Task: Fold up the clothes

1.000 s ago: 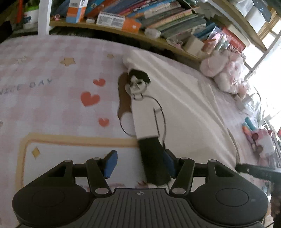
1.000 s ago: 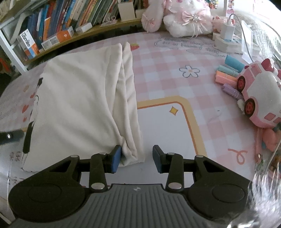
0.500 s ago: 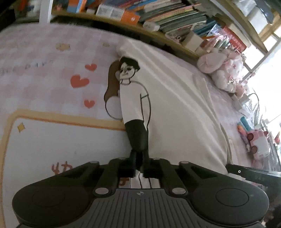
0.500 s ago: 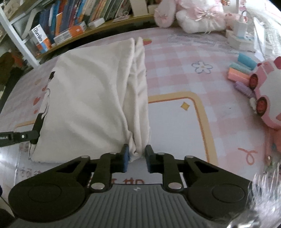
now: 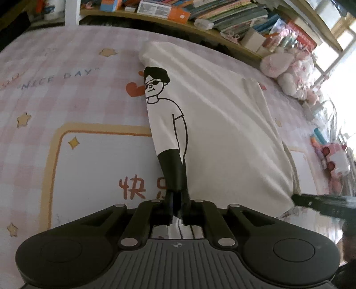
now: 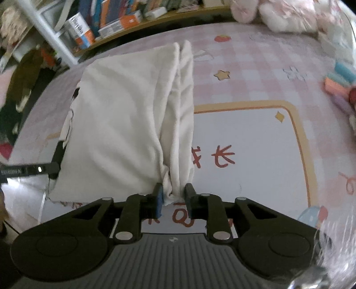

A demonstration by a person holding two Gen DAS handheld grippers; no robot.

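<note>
A cream T-shirt (image 5: 222,133) with a black-line cartoon figure lies folded lengthwise on the pink checked mat (image 5: 66,89). My left gripper (image 5: 176,200) pinches its near left corner, at the figure's black trousers; the jaws are opening slightly but the cloth is still clamped and pulled taut. In the right wrist view the T-shirt (image 6: 122,122) runs away from me. My right gripper (image 6: 172,195) grips the bunched near right edge, its jaws easing open a little with the fabric pressed between the pads. The left gripper's fingertips (image 6: 55,165) show at the shirt's other corner.
A low bookshelf (image 5: 222,15) crammed with books runs along the mat's far side. Pink plush toys (image 5: 287,75) sit at the far right. A pink toy car (image 5: 336,157) and coloured markers (image 6: 342,77) lie to the right of the shirt.
Both grippers went from open around the shirt's near edge to closed on it. The near corners have lifted and the shirt is stretched toward me.
</note>
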